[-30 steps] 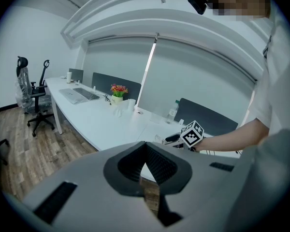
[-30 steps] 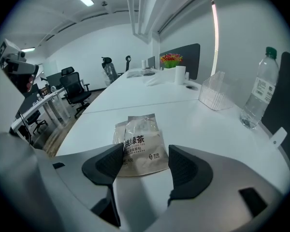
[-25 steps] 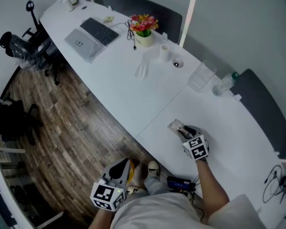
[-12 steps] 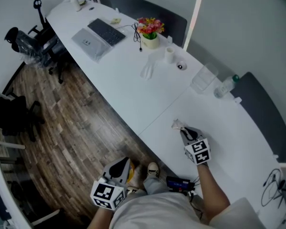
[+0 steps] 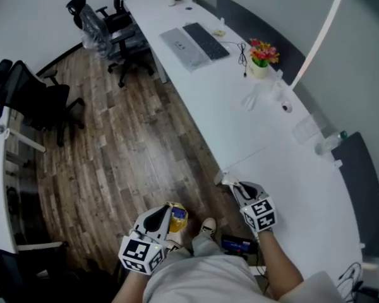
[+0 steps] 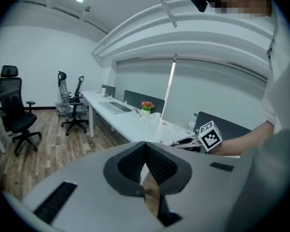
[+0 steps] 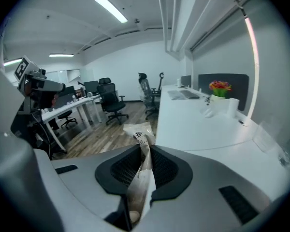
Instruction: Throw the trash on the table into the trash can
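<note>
The right gripper (image 7: 146, 151) is clamped on a crumpled paper wrapper (image 7: 141, 138). Its jaws have just been closing, and the wrapper is pinched between the pads, its printed end standing out beyond the fingertips. In the head view this gripper and its load lie at the near corner of the long white tabletop (image 5: 290, 188), at the border with the wooden floor (image 5: 126, 150). The left gripper (image 6: 145, 151) is held apart from the tabletop, low over the floor beside the person's body. Its jaws meet at the tips, with nothing visibly pinched. A yellow object (image 5: 177, 218) of uncertain identity appears just beside it. A flower pot (image 5: 263, 57) and keyboard (image 5: 205, 41) stand farther along the tabletop.
</note>
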A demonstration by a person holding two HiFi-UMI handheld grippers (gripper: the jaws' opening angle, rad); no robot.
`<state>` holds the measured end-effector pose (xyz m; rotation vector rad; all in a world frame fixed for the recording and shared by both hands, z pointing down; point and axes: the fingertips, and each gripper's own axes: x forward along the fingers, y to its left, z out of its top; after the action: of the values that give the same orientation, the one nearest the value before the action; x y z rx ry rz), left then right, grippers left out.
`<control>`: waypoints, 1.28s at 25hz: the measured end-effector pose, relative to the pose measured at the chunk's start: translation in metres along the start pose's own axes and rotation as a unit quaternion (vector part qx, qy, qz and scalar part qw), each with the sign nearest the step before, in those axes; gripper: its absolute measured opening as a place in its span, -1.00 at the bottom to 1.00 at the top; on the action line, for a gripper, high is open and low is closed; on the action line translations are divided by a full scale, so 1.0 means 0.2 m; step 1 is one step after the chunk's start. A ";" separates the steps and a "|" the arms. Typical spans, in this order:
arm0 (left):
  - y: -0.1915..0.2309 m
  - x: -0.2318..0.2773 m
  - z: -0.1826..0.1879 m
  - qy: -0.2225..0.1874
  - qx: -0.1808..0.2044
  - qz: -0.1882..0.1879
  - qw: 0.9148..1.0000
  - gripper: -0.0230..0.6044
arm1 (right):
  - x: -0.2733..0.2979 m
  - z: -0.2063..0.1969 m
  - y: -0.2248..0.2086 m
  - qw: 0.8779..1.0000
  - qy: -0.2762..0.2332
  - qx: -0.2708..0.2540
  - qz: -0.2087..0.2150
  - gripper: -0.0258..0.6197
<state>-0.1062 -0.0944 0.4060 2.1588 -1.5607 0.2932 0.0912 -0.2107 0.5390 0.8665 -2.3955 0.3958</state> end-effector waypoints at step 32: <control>0.63 -1.14 -0.58 -0.044 -0.111 0.157 0.980 -0.92 | 0.31 0.09 1.51 0.962 0.035 -0.113 0.247 -0.68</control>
<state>-0.2899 0.1209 0.4410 1.7764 -1.8904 0.1153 -0.1557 -0.0233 0.5356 0.1412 -2.5104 0.3212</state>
